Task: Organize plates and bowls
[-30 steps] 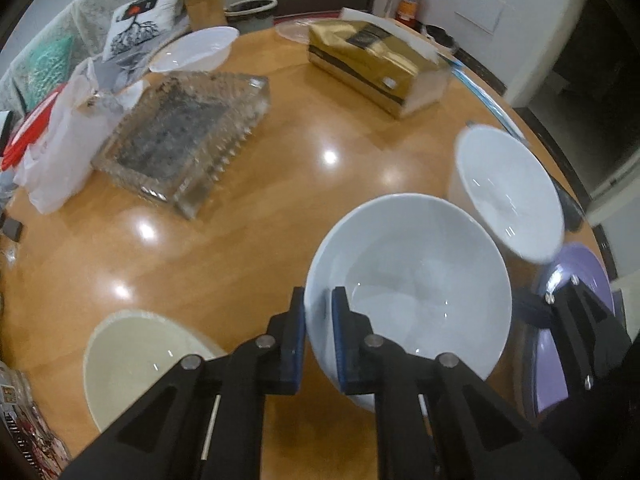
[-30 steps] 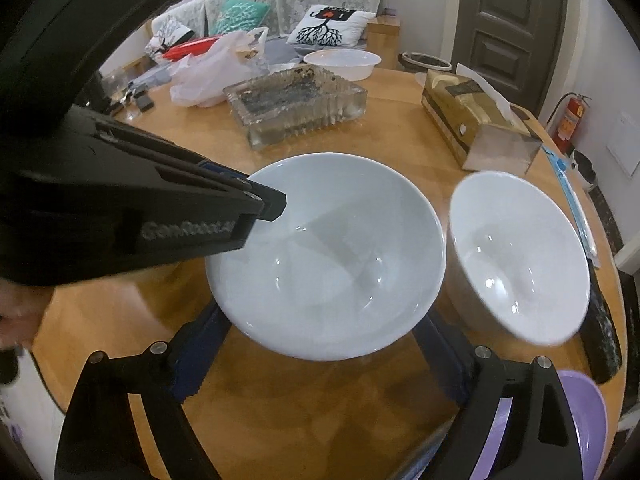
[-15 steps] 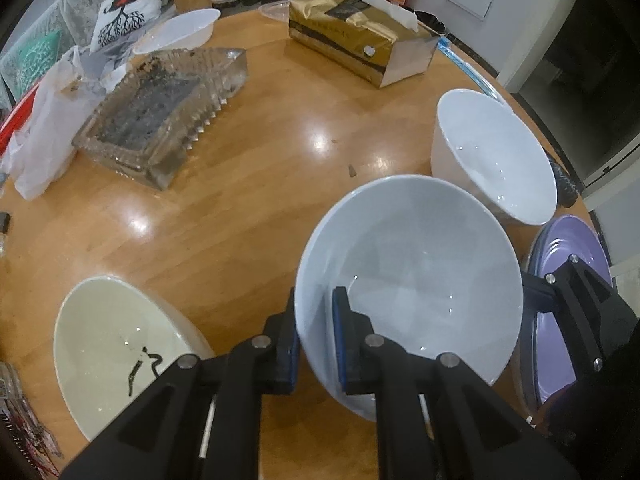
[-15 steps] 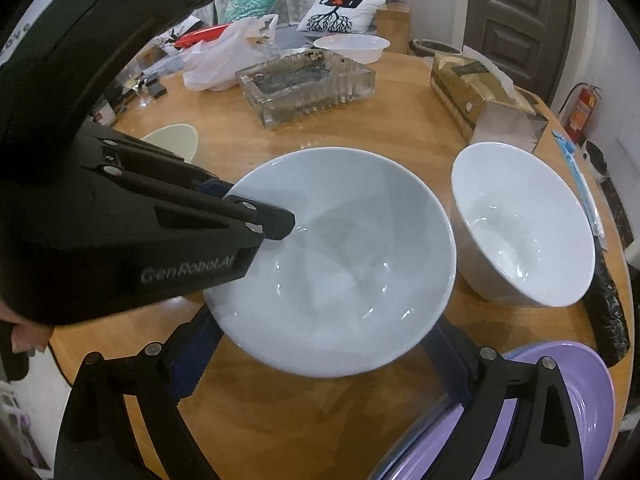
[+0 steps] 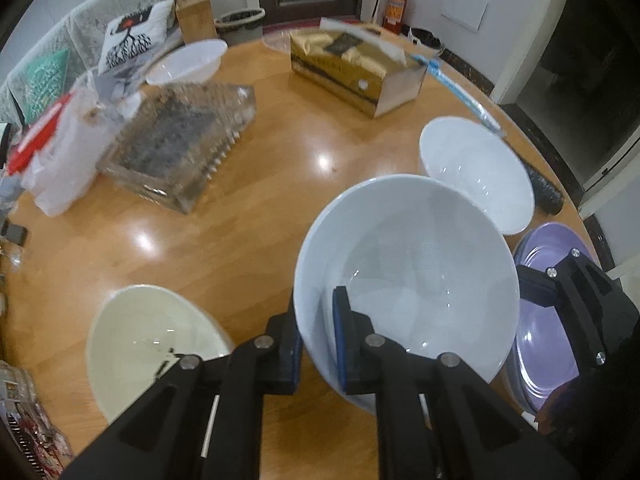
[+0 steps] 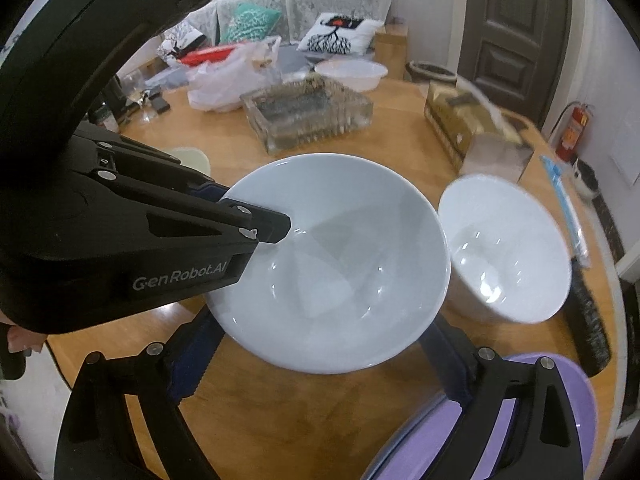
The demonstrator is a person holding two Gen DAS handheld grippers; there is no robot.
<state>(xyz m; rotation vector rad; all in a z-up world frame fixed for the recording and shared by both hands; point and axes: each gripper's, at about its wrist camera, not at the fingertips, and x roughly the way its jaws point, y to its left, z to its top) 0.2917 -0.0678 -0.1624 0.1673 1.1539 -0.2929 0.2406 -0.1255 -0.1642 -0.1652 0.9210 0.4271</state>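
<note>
The left tongs (image 5: 316,344) clench the large white bowl's (image 5: 420,264) rim at its 7 o'clock. The right tongs (image 6: 320,364) gape wide beneath it, released, above the bench (image 5: 248,220).

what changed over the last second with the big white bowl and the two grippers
The big white bowl has been lifted a little, still pinched at its rim by the left gripper. The right gripper stays wide under the bowl; whether it touches is unclear. The second white bowl and purple plate stayed on the table.
</note>
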